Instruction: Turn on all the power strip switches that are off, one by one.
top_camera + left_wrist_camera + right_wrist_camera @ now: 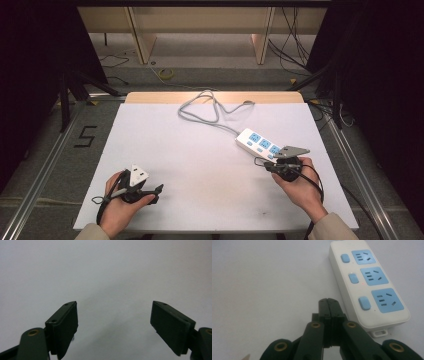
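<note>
Right gripper view is showing our right gripper [329, 305] with fingers clenched on nothing, the power strip [367, 282] lying just beside their tips on the white worktop [267, 280]. Our left gripper [113, 322] is resting released over bare worktop. We are likely lining up to press a switch [364, 303].

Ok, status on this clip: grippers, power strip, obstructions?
Left gripper open, empty. Right gripper shut, empty, beside power strip. Strip's cable loops behind. No obstruction.
</note>
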### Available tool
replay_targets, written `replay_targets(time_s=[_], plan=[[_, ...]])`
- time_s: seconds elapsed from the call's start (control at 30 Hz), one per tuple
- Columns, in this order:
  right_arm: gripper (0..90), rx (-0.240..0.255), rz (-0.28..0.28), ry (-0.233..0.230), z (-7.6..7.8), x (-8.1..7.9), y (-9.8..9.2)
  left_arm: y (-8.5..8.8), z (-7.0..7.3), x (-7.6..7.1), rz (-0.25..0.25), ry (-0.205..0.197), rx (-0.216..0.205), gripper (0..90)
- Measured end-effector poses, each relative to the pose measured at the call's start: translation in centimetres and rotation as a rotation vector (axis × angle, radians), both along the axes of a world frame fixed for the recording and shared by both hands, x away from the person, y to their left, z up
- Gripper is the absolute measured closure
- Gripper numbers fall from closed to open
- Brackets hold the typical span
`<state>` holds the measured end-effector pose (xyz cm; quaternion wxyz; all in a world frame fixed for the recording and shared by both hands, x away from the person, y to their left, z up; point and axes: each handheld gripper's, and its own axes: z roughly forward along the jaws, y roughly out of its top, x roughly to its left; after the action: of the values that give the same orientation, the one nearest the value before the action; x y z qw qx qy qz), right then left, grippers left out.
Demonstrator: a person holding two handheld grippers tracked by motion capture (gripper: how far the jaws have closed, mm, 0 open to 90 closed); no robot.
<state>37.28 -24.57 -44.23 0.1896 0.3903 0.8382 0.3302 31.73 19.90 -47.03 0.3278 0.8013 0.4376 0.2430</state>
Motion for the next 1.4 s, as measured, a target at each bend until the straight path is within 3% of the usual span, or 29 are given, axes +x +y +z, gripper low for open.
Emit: replay_targets(time_s=[1.4], plan=[[90.0, -0.043, -0.002, 0.01, 1.5, 5.2, 2.3, -0.2, 0.0, 0.0, -0.008, -0.001, 0.002, 21.9]])
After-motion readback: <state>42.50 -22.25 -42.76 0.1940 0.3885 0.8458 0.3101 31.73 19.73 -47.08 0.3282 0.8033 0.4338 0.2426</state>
